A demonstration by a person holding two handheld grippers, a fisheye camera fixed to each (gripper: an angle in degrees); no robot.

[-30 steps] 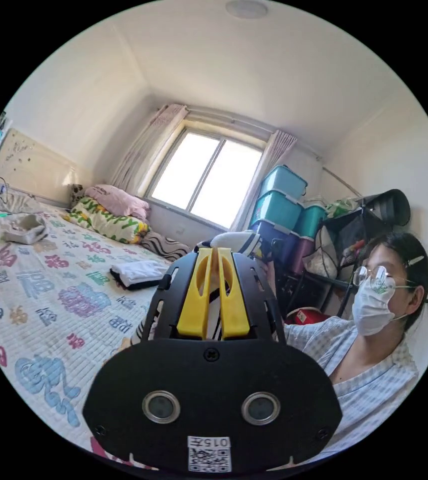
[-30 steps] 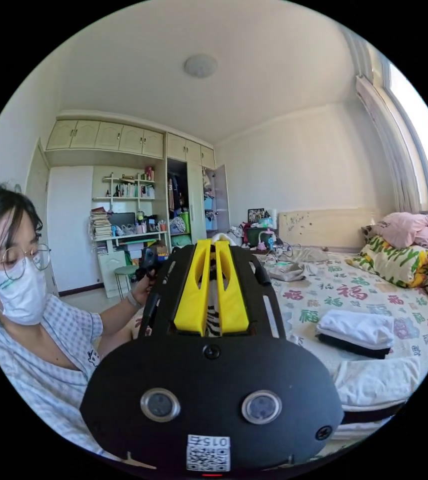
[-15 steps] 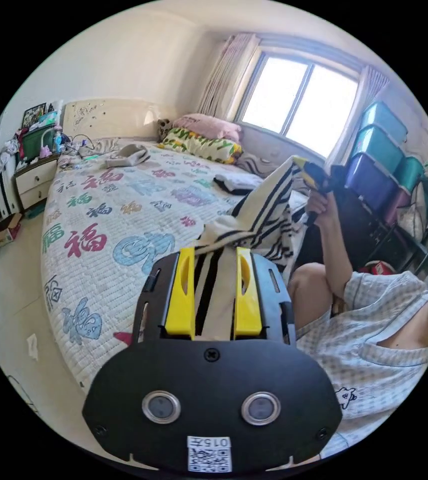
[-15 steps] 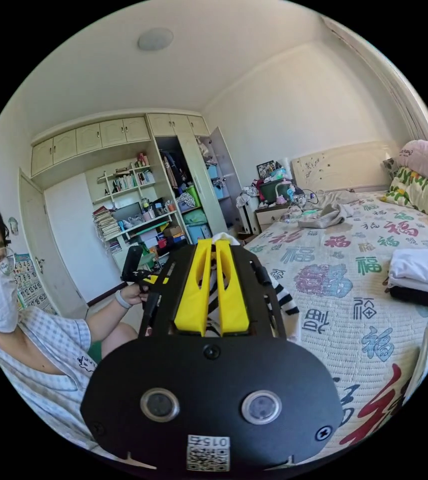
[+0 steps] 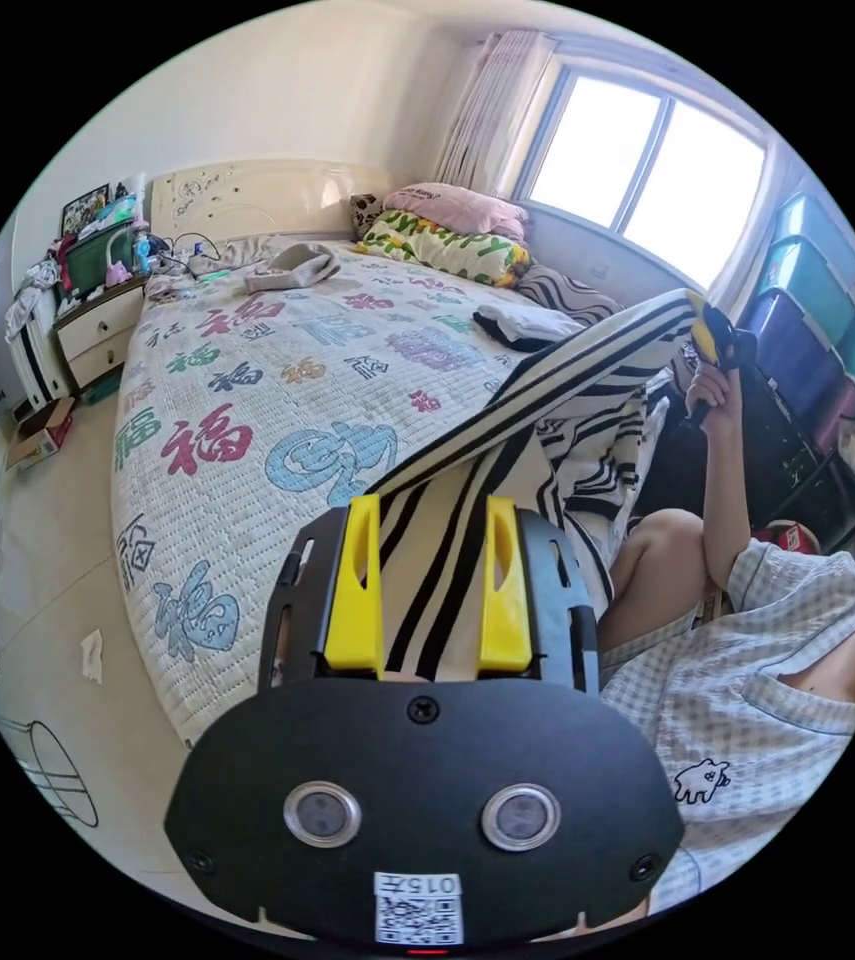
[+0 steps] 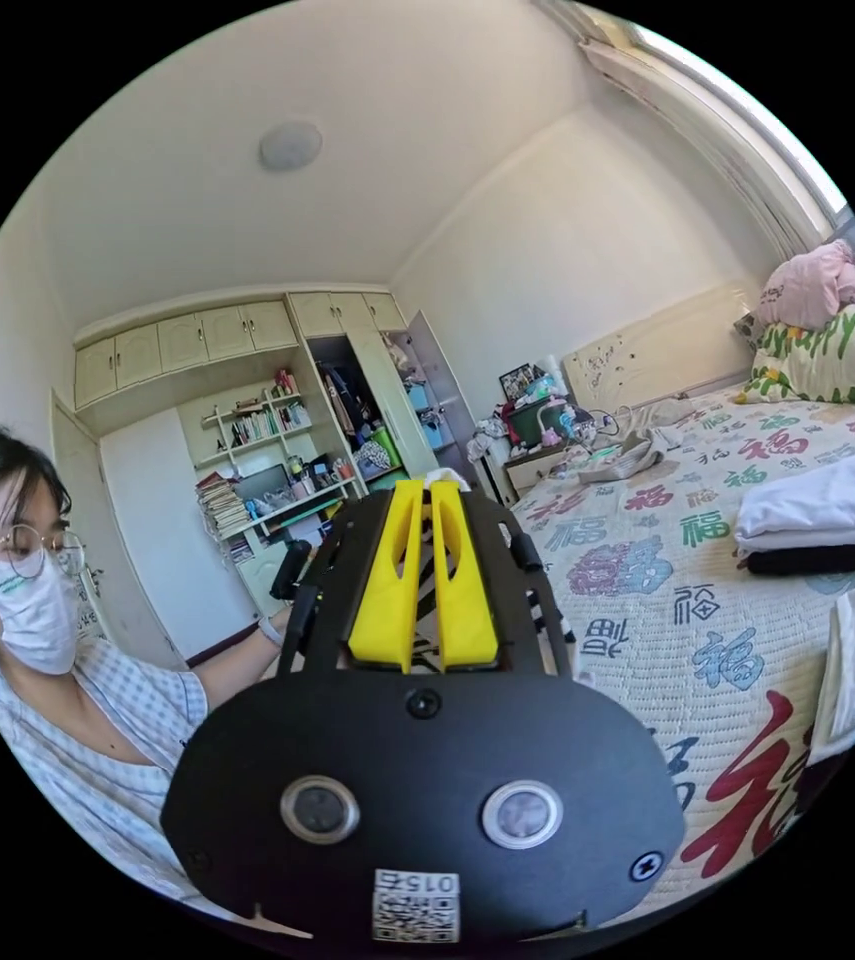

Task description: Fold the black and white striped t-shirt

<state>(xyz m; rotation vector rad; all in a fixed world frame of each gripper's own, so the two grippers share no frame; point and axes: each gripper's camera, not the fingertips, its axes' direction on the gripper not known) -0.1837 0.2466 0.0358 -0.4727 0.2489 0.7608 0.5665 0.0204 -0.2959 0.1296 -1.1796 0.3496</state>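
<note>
The black and white striped t-shirt (image 5: 567, 370) hangs stretched in a taut band above the near edge of the bed (image 5: 247, 400). My left gripper (image 5: 430, 505) holds one end, with bunched fabric filling the space between its yellow jaws. The band runs up to my right gripper (image 5: 709, 335), held in a raised hand. In the right gripper view, my right gripper (image 6: 423, 490) has its jaws close together on a slip of the shirt (image 6: 443, 480). Beyond it a hand holds the left gripper (image 6: 292, 572).
A person in a checked top (image 5: 747, 640) sits at the bedside. A folded white and black stack (image 6: 827, 520) lies on the quilt (image 6: 667, 560). Pillows (image 5: 442, 240) are by the window. Storage bins (image 5: 817, 300) stand at the right, and a nightstand (image 5: 87, 330) and open shelves (image 6: 277, 460) across the room.
The two grippers have drawn apart, pulling the shirt from a bunch into a taut band. Both cameras tipped; the left view swung down from the ceiling to the bed.
</note>
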